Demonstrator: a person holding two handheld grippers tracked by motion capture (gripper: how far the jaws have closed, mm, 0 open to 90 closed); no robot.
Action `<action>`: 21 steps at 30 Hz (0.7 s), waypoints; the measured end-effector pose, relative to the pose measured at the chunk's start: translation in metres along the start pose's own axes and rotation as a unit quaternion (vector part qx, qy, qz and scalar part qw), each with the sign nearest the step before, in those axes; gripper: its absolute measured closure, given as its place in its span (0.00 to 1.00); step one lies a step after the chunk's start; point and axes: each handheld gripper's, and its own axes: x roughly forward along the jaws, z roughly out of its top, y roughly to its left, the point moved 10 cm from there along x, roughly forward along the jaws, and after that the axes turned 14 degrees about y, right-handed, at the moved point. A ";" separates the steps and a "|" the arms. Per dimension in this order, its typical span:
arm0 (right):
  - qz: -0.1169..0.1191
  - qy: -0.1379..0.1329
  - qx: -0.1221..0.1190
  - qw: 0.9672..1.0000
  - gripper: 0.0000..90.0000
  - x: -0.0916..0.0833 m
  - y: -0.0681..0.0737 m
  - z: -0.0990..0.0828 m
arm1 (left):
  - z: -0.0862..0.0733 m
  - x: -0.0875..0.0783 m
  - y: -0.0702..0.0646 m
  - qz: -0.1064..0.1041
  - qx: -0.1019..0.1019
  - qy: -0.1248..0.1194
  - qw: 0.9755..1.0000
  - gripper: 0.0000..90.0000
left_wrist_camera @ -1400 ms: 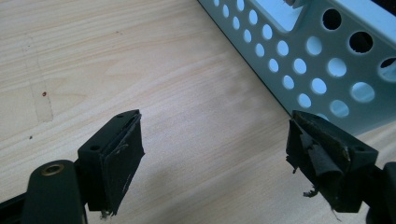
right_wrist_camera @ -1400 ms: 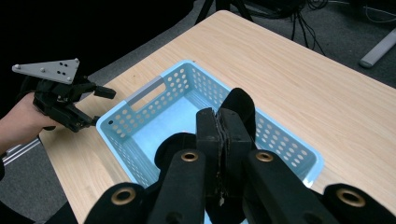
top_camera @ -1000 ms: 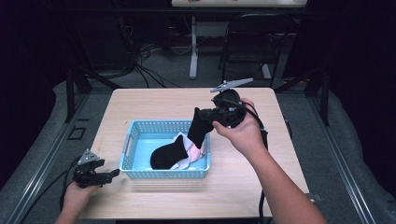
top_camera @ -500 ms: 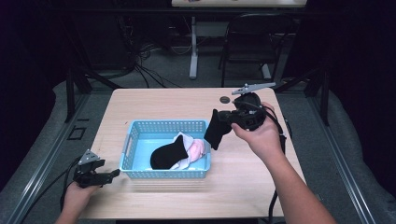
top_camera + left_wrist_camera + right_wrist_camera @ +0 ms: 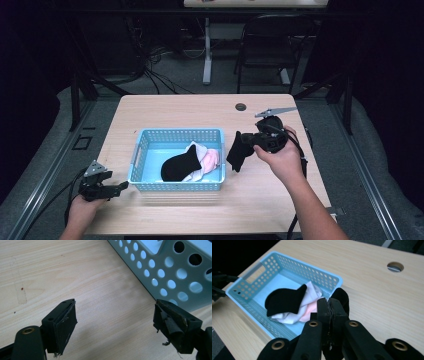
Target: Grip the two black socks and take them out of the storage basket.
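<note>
Your left gripper (image 5: 116, 187) stayed put near the table's (image 5: 170, 112) front edge, jaws spread and empty. Your right gripper (image 5: 243, 140), clamped on the limp black sock (image 5: 236, 155), carried it down and rightward, out beside the perforated light-blue plastic basket (image 5: 172, 134).

high view: above, far | gripper views: close, low; all share basket (image 5: 176, 135)

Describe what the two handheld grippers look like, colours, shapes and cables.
Both are black. The left gripper carries a grey three-cornered plate on top and trails a dark cable; its tongs end in blocky black pads, frayed at the edges. The right gripper has the same grey plate, a black cable, and brass-coloured rivets on its jaw arms. Forearms show no sleeves.
</note>
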 end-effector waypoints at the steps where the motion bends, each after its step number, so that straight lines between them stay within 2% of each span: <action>1: -0.002 0.004 0.004 1.000 0.98 0.003 -0.003 -0.004 | 0.000 0.000 0.000 0.000 0.000 0.000 1.000 0.21; 7: -0.006 0.016 0.037 0.999 0.98 0.017 -0.024 -0.031 | 0.000 0.000 0.000 0.000 0.000 0.001 1.000 0.21; 13: -0.018 0.022 0.078 0.997 0.98 0.026 -0.046 -0.058 | 0.000 0.001 0.000 0.001 -0.001 0.002 1.000 0.21; 15: -0.014 0.022 0.091 0.995 0.98 0.030 -0.052 -0.065 | -0.001 0.002 0.000 0.001 -0.001 0.003 1.000 0.21; 21: -0.043 0.035 0.110 0.992 0.97 0.042 -0.072 -0.085 | -0.001 0.002 0.000 0.001 -0.001 0.003 1.000 0.21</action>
